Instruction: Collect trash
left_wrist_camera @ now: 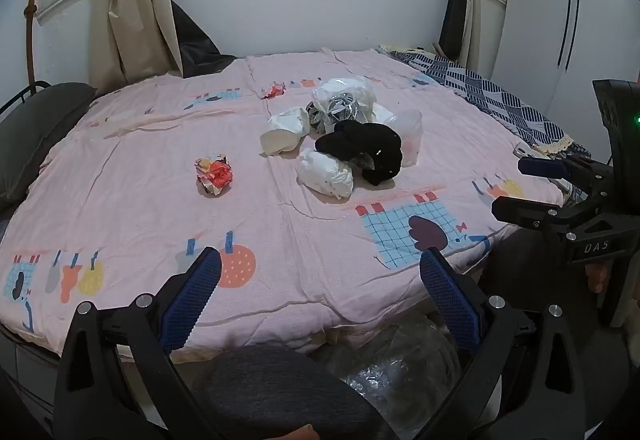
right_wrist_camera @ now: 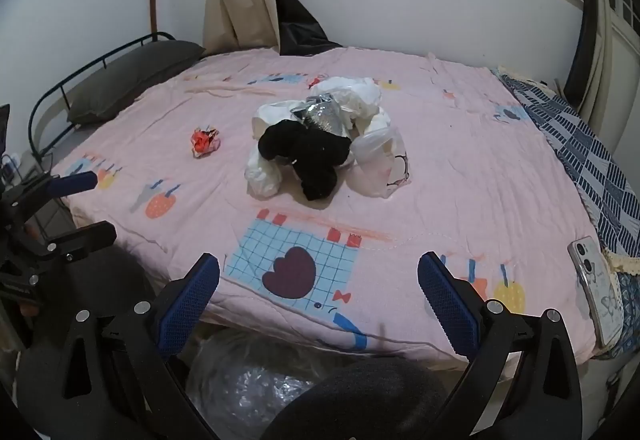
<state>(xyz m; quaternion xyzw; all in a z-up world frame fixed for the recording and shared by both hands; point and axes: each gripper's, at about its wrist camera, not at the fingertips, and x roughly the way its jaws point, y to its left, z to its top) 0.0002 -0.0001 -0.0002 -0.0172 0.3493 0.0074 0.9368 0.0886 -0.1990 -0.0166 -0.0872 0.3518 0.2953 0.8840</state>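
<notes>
A pink quilted bedspread (left_wrist_camera: pixel 120 176), soft and lightly creased with cartoon prints of grid squares and fruit, is covering the bed and filling the middle of both views. A blue-and-white patterned blanket (right_wrist_camera: pixel 592 160) with a cream fringe is lying along the right edge of the bed, and a flat grey pillow (right_wrist_camera: pixel 132 80) is resting against the dark metal rail at the upper left of the right wrist view.

The trash is sitting in a loose heap (left_wrist_camera: pixel 344 136) near the centre of the bed: crumpled white plastic bags, a shiny crinkled foil wad, a translucent bag (right_wrist_camera: pixel 380 164) and a limp black fabric piece (left_wrist_camera: pixel 364 152) draped over the front. A small crushed red-and-white wrapper (left_wrist_camera: pixel 214 176) is lying apart, to the left of the heap, and a smaller red scrap (left_wrist_camera: pixel 274 91) is lying behind it.

A clear crinkly plastic bag (right_wrist_camera: pixel 248 388) is sitting below the bed's near edge, at the bottom of the frame. A phone (right_wrist_camera: pixel 596 296) in a glossy pale case is lying at the lower right.

The left gripper (left_wrist_camera: pixel 320 300) and right gripper (right_wrist_camera: pixel 319 300) are hovering at the near edge, their jaws spread wide with nothing between the blue textured pads.
</notes>
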